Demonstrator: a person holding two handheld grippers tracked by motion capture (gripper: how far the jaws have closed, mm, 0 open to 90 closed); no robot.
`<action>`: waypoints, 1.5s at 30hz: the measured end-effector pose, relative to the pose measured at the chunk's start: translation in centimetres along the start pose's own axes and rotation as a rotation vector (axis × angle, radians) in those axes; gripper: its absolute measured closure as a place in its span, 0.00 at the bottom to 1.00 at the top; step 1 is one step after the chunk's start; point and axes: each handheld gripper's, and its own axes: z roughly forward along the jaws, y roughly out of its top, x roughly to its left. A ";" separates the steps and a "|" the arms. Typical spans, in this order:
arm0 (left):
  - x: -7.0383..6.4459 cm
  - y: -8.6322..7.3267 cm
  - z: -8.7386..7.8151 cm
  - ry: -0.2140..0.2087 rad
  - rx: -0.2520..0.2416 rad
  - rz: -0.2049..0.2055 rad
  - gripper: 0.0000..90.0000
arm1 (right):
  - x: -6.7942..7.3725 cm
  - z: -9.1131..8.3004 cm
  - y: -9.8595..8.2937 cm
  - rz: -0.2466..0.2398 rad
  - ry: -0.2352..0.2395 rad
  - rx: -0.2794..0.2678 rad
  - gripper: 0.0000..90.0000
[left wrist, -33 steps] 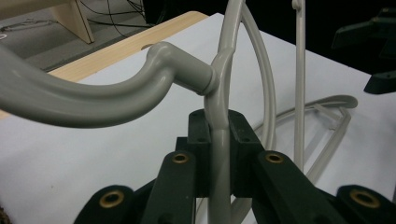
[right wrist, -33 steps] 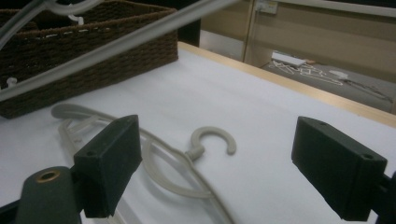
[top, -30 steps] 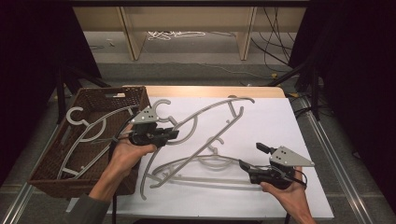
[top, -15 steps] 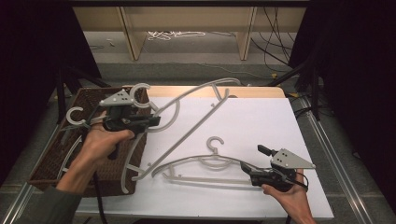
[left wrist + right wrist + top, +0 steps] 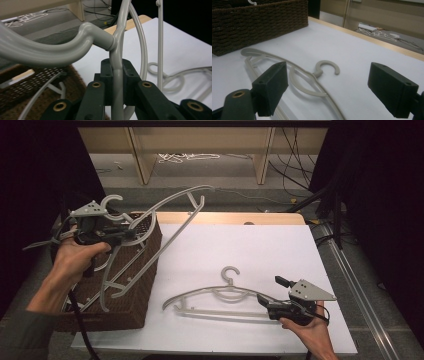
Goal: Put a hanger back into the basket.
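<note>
Altogether two hangers (image 5: 150,240) (image 5: 215,297), one basket (image 5: 145,285).

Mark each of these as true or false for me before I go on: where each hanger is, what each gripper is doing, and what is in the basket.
1. The left gripper is shut on a hanger. True.
2. That held hanger lies flat on the white table. False: it is lifted, tilted over the basket.
3. The right gripper is open. True: its jaws stand wide apart, with nothing between them.
4. The second hanger is already in the basket. False: it lies on the white table in front of the right gripper.
5. The basket is at the table's left side. True.
</note>
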 end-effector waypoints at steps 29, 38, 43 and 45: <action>7.9 -4.3 -0.3 0.293 0.147 0.064 0.91 | 0.0 0.1 -0.1 0.009 0.016 0.027 0.20; 9.1 -6.1 -0.9 0.315 0.163 0.056 0.91 | 0.0 0.2 -0.2 0.008 0.014 0.026 0.20; 9.5 -7.1 -1.2 0.325 0.177 0.064 0.91 | 0.1 0.2 -0.2 0.012 0.013 0.026 0.20; 9.7 -7.4 -1.3 0.338 0.192 0.068 0.91 | 0.1 0.2 -0.2 0.010 0.011 0.019 0.20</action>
